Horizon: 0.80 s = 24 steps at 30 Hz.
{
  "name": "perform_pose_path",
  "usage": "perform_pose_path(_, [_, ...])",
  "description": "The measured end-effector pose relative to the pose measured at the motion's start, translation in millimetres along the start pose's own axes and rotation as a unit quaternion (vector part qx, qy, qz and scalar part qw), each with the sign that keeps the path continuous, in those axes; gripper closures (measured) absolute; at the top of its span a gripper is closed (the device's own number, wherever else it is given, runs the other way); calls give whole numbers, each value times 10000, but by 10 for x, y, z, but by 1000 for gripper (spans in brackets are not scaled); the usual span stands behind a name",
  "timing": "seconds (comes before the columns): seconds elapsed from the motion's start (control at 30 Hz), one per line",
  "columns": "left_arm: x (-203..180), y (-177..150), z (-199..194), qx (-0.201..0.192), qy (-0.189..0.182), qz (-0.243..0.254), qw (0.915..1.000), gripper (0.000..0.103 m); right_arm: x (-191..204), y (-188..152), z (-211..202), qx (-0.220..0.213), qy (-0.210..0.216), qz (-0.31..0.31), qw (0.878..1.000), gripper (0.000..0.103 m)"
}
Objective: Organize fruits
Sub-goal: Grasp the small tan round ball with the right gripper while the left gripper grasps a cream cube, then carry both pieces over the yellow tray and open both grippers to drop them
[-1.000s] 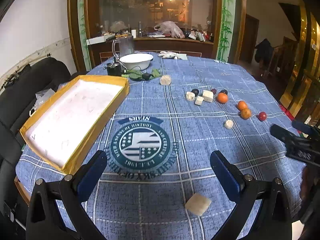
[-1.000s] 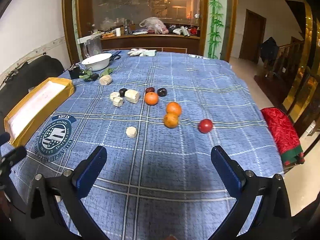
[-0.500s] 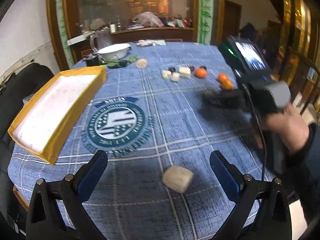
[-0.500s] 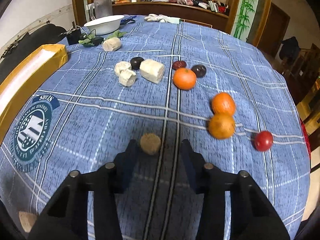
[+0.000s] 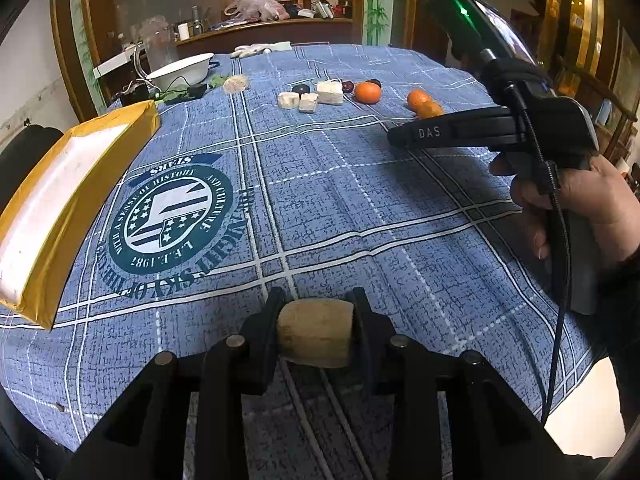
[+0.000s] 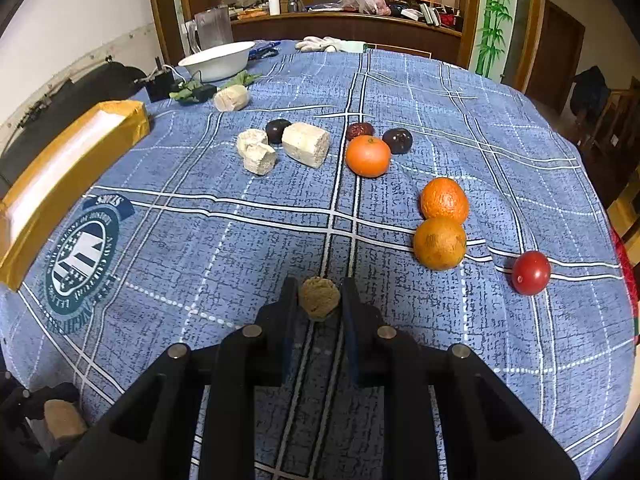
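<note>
My left gripper (image 5: 316, 320) is shut on a beige cut fruit chunk (image 5: 316, 332) near the table's front edge. My right gripper (image 6: 319, 300) is shut on a smaller round beige piece (image 6: 319, 298) just above the blue checked cloth. Beyond it lie three oranges (image 6: 367, 156) (image 6: 444, 200) (image 6: 439, 243), a red tomato (image 6: 530, 273), dark plums (image 6: 398, 140) and more pale chunks (image 6: 306, 144). The open yellow box (image 5: 60, 184) lies to the left. In the left wrist view the right gripper's body (image 5: 500, 128) is held by a hand at the right.
A white bowl (image 6: 218, 60), a glass jug (image 6: 210, 28), green leaves and a black gadget sit at the far left of the table (image 6: 200, 240). White gloves (image 6: 328, 44) lie at the far edge. A wooden sideboard stands behind. A dark chair is at the left.
Both grippers went from wide open to shut, each on a beige chunk. The right gripper moved in over the small round piece; the left moved down onto the larger chunk.
</note>
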State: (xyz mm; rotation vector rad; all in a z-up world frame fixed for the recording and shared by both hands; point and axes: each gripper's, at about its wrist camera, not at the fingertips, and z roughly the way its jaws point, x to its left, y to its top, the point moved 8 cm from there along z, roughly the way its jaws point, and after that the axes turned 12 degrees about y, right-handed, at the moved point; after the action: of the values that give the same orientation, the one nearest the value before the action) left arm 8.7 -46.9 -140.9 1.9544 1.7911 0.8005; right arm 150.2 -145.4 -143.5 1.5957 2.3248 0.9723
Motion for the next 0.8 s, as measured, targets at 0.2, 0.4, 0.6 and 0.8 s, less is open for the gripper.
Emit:
perform_pose_path(0.2, [124, 49, -11, 29, 159, -222, 9996, 72, 63, 9, -47, -83, 138, -1, 9999, 80])
perform_pose_path(0.4, [546, 287, -79, -141, 624, -670, 9957, 72, 252, 120, -187, -220, 218, -147, 9994, 80])
perform_pose_path(0.6, [973, 312, -124, -151, 1023, -1115, 9884, 72, 499, 218, -336, -321, 225, -384, 9985, 80])
perform_pose_path(0.8, [1362, 319, -181, -180, 1247, -1449, 9814, 72, 838, 384, -468, -454, 275, -708, 9961, 80])
